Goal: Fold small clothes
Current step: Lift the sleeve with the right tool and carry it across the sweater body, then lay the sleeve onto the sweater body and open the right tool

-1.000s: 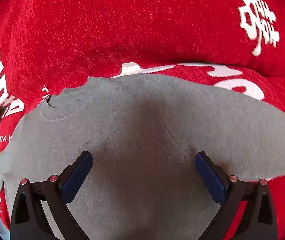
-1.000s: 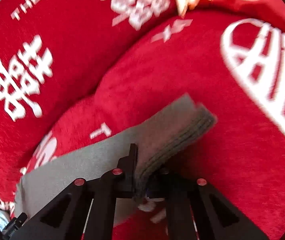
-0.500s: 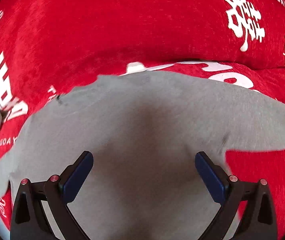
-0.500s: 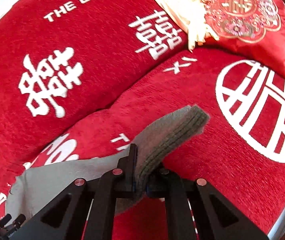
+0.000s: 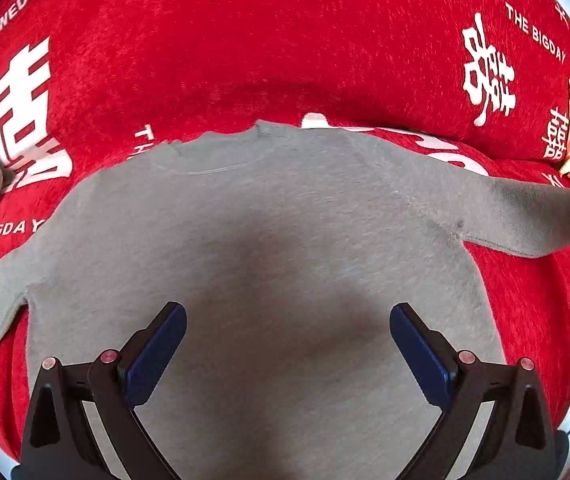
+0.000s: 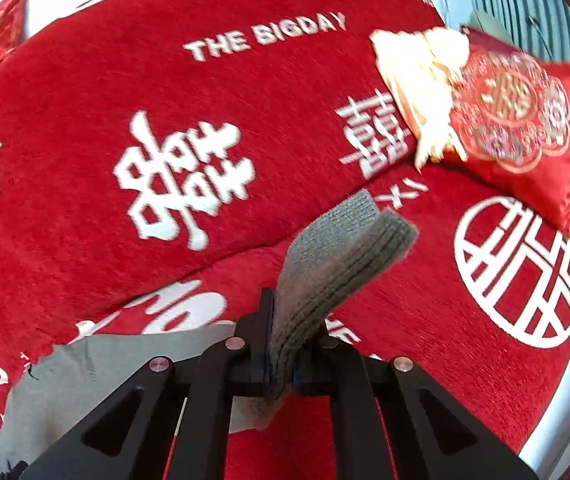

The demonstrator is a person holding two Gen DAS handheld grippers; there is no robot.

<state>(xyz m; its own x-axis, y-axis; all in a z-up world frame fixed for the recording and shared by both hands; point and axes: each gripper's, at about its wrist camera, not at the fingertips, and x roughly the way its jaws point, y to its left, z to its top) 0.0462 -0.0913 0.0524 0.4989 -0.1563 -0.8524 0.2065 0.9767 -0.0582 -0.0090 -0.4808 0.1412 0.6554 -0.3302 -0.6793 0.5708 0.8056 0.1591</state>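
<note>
So far no fold is complete: the small grey knit sweater lies flat ahead of the left tool, whose jaws stand apart and empty. The right tool is clamped on its ribbed sleeve cuff, raised for the first sleeve fold; both sleeves and body remain.

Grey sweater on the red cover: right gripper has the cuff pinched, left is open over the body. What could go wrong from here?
1. The right gripper is shut only on the ribbed cuff; the knit could slip out as the sleeve is carried.
2. The left gripper is open above the grey sweater, pinning nothing, so the body may drag across the red cover.
3. The fold may land crooked.
</note>
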